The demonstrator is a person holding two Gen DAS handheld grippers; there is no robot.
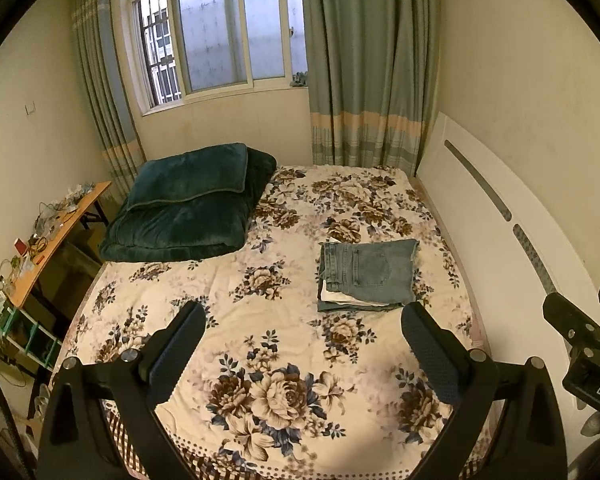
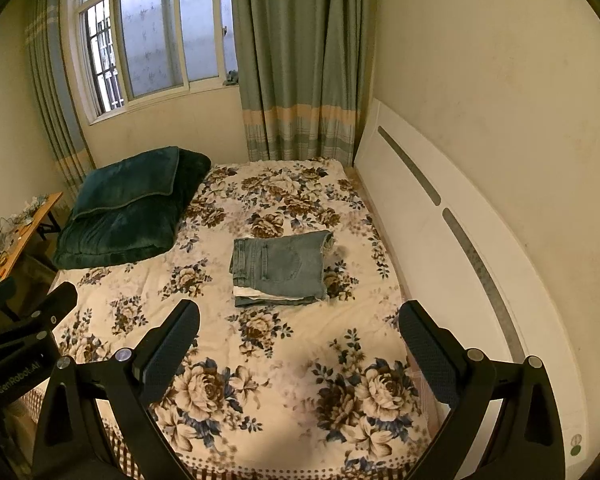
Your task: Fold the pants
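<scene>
A pair of blue jeans (image 1: 370,270) lies folded into a compact rectangle on the floral bedspread (image 1: 284,344), right of the bed's middle, with a pale layer showing at its near edge. It also shows in the right wrist view (image 2: 282,266). My left gripper (image 1: 304,320) is open and empty, held above the near part of the bed, short of the jeans. My right gripper (image 2: 298,318) is open and empty too, a little nearer than the jeans. Each gripper shows at the edge of the other's view.
A folded dark green blanket (image 1: 188,212) lies at the far left of the bed. A white headboard (image 1: 496,216) runs along the right wall. A cluttered wooden side table (image 1: 56,236) stands at the left. Window and curtains (image 1: 364,64) are behind.
</scene>
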